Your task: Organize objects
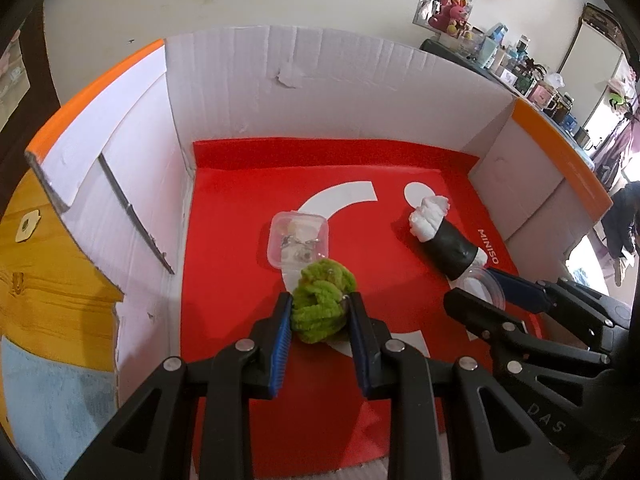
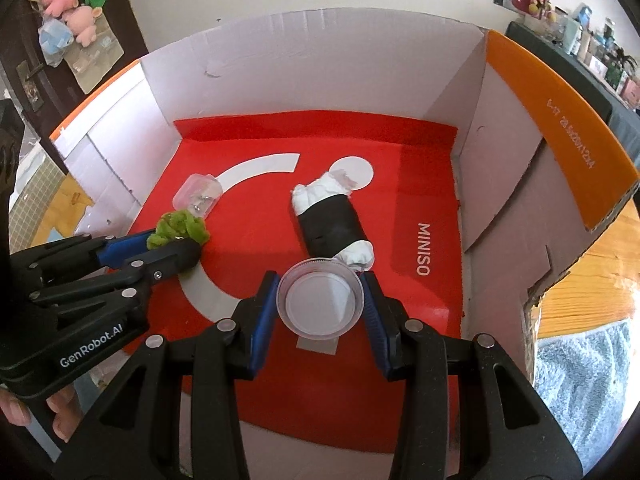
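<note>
Box: a big open cardboard box (image 2: 360,60) with white inner walls and orange-faced flaps, everything in play sits inside it.
Liner: a red sheet (image 2: 420,184) with white shapes and the word MINISO covers the box floor.
Left claw: the left claw (image 1: 320,312) is clenched on a fuzzy green bundle (image 1: 322,306), blue pads pressing it from both sides, down near the liner at about 6 o'clock of the box floor in the left wrist view.
Right claw: the right claw (image 2: 320,300) grips a round clear plastic cup (image 2: 320,298) by its sides, mouth facing the camera; nothing shows inside it.
Clear case: a small clear lidded box (image 1: 298,240) lies on the liner just at 12 o'clock of the green bundle, with small metal bits and pale pieces inside, too small to name.
Roll: a white cloth roll wrapped in a black band (image 2: 330,216) lies on the liner at 12 o'clock of the cup, its near white end just beside the cup rim.
Spacing: the two claws are near each other, the green bundle at 9 o'clock of the cup in the right wrist view.
Outside: wooden floor (image 2: 592,280) around the box.
</note>
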### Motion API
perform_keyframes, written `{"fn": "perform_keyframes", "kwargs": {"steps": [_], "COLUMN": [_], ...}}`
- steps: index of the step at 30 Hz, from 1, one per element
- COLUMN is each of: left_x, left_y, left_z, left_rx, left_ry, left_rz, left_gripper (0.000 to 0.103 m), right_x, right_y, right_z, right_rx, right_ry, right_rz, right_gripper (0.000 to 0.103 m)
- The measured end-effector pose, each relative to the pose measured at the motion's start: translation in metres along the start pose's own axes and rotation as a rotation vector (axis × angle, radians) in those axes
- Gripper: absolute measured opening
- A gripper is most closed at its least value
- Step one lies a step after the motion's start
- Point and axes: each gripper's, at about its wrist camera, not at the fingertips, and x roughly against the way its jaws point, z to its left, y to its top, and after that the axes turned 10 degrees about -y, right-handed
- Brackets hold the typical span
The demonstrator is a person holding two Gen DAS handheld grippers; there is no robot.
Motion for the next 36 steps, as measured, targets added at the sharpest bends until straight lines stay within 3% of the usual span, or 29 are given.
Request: {"fn": "perform_keyframes", "kwargs": {"steps": [26, 30, 36], "left_x": [-0.0053, -0.0055, -0.0065], "left_y": [0.0063, 0.0068, 0.0077], "left_z": [0.0021, 0.0014, 0.0004], "left_rx": [0.019, 0.018, 0.016], "left_ry": [0.019, 0.020, 0.022], "left_rz": [-0.018, -0.019, -0.018], "left_gripper": [0.030, 0.030, 0.030], "right_x": [-0.0087, -0.0092, -0.0088], "right_y": [0.0075, 0.0094, 0.0099], "right_z": [-0.0062, -0.0016, -0.0010], "right_rx": [-0.033, -0.028, -0.030], "right_ry": [-0.014, -0.009, -0.006], "right_rz": [-0.003, 0.001, -0.001], "right_gripper": [0.040, 0.049, 0.050]}}
